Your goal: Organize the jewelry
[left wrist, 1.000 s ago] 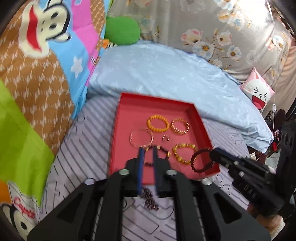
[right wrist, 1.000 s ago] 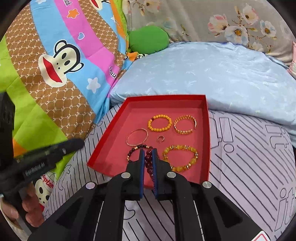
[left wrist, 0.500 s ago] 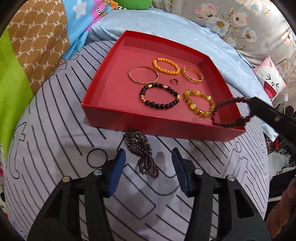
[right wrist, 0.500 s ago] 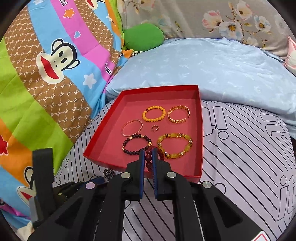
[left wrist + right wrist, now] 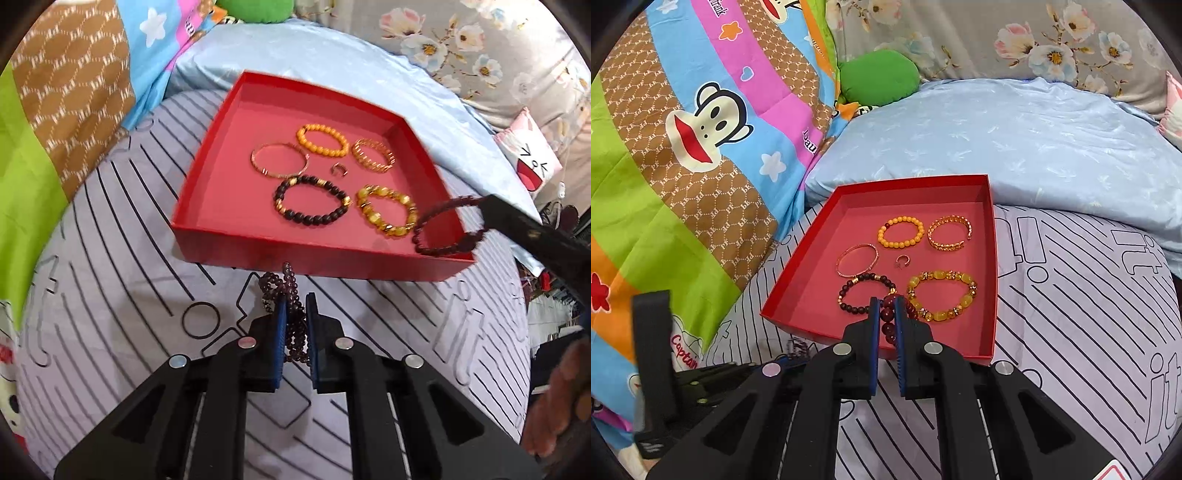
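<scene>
- While the left gripper (image 5: pixel 295 306) jaws are closing, a bunched dark purple bead strand (image 5: pixel 286 284) sits between the blue pads, which look to be pressing on it; strand lies on the bedsheet just in front of the red tray's near wall, small glossy beads, looped several times.
- Right gripper (image 5: pixel 885 308) is clamped tight on a dark red bead bracelet (image 5: pixel 888 317); larger round beads, loop hangs over the tray's near right corner in the left wrist view (image 5: pixel 443 229).
- Red tray (image 5: pixel 236 243): shallow, square, low walls, flat on the sheet.
- Inside, near row: dark brown bead bracelet with gold spacers (image 5: pixel 312 201) on the left, yellow translucent bead bracelet with gold spacers (image 5: pixel 386 216) on the right, apart from each other.
- Middle: small open ring (image 5: pixel 337 170), alone.
- Far row: thin rose-gold bangle (image 5: pixel 279 159), orange bead bracelet (image 5: pixel 322 140), gold chain-link cuff (image 5: pixel 373 155); bangle and orange bracelet touch or nearly so, can't tell which.
- Surface: pale lilac bedsheet (image 5: pixel 110 258) with black line and circle print.
- Behind the tray: light blue pillow (image 5: pixel 1015 140).
- Left side: cartoon monkey quilt (image 5: pixel 683 147) in green, brown, pink, blue bands.
- Far back: green cushion (image 5: pixel 879 75), grey floral fabric (image 5: pixel 1034 40), pink-white cartoon face pillow (image 5: pixel 528 162) at right.
- A person's hand (image 5: pixel 557 402) shows at the right edge of the left wrist view, blurred.
</scene>
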